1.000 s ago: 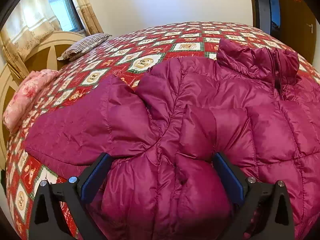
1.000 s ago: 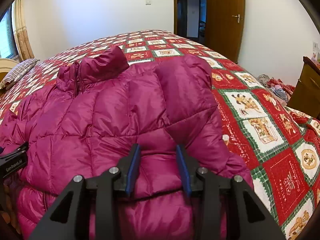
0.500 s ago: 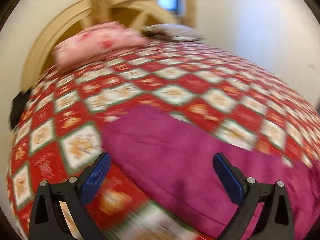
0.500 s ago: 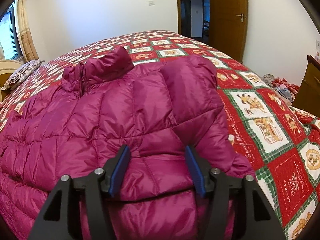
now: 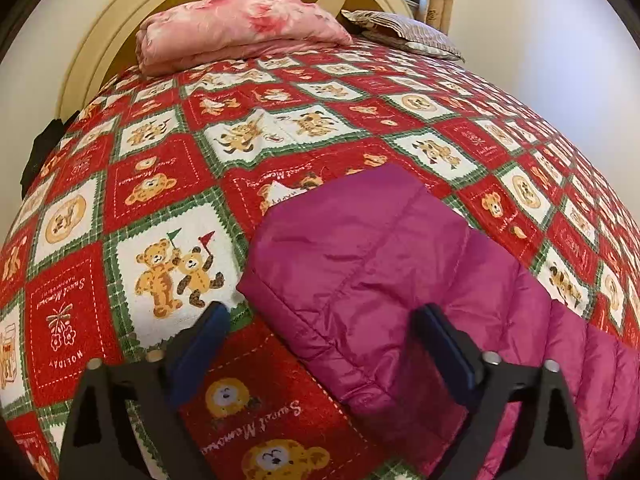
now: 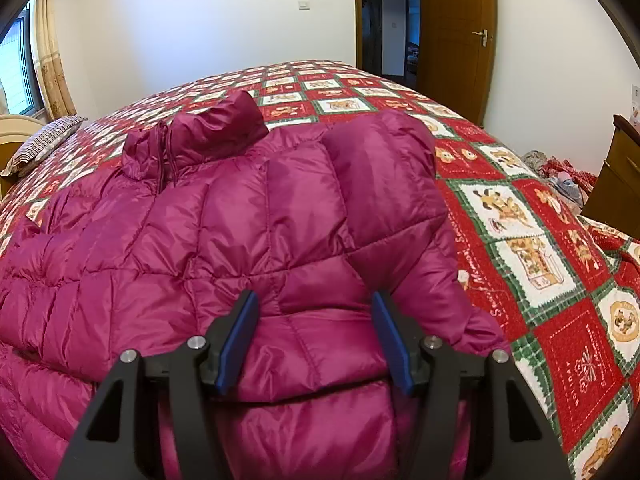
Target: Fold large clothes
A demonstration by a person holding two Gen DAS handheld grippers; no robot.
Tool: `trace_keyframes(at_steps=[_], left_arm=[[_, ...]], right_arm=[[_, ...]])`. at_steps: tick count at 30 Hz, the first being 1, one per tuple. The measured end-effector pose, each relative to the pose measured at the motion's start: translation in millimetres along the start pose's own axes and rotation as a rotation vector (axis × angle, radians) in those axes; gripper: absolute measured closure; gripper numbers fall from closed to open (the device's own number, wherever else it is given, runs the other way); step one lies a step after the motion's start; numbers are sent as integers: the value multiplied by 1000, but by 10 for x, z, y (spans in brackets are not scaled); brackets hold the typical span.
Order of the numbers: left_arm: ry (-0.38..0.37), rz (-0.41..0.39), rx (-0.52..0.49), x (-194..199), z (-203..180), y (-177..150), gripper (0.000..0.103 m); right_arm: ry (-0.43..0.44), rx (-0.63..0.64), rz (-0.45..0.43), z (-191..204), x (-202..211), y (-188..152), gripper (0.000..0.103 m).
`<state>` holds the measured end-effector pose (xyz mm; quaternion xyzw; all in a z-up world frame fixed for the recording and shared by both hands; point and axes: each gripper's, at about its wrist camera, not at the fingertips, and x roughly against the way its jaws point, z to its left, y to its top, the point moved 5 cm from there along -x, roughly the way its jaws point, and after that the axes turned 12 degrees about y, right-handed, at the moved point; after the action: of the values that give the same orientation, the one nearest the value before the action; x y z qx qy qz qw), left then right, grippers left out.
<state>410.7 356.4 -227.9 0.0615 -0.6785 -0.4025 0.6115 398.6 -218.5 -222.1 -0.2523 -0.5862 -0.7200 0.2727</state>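
My left gripper [image 5: 320, 344] hangs over the near edge of the bed, its jaws wide apart and just lately narrowing a little, with the end of the magenta puffer jacket's sleeve [image 5: 360, 256] lying flat on the quilt [image 5: 160, 168] between them; neither blue pad presses it. My right gripper [image 6: 316, 340] sits over the jacket [image 6: 240, 232] body, its jaws apart after widening, puffy fabric bulging between them, though I cannot tell whether the pads touch it. The jacket lies spread across the red, white and green teddy-bear quilt, collar away from me, the other sleeve folded over its front. Quilt squares read "Sweet Memories", "HOLIDAY" and "HAPPY". A pink folded blanket [image 5: 240, 28] and a striped pillow [image 5: 404, 36] lie by the headboard. A red paper character hangs on the wooden door [image 6: 456, 40].
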Motion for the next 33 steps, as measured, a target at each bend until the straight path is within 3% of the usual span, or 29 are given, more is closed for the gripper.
trace_keyframes(at_steps=[2,4,5,7,9,13,20,24,26,30,33], left_arm=[[-7,-17,-11,51,-2,31,48],[-15,-30,-28,81,-3,81,65],[-38,-32,-32,94,-14,95,78],[-108,-14,-33,99,-48,105,87],[-121,-27,-36,164,-71,125,89],[-169,-138,-70,545,-186,175,91],[-415,-410,-276,1854,-828,-74,91],[-614,-546,-457,2696,-1254,-629,91],[-684,-573,-520,2953,-1377,-885,91],[-834,-576,-671,3343,-1639,-1559,91],[-900,-550,-757,3429,-1766,-1975,91]], right_arm=[[0,0,0,1,2,0,41],[1,0,0,1,4,0,41],[2,-1,-1,0,3,0,41],[3,-2,-1,2,3,0,41],[5,-3,-1,-1,0,1,40],[4,-2,-2,-2,2,0,40],[5,-3,-2,-1,2,-1,40],[6,-4,-2,-1,2,-3,40],[7,-5,-3,-1,4,-2,40],[14,-12,-6,-4,15,0,40],[21,-17,-9,-15,15,0,40]])
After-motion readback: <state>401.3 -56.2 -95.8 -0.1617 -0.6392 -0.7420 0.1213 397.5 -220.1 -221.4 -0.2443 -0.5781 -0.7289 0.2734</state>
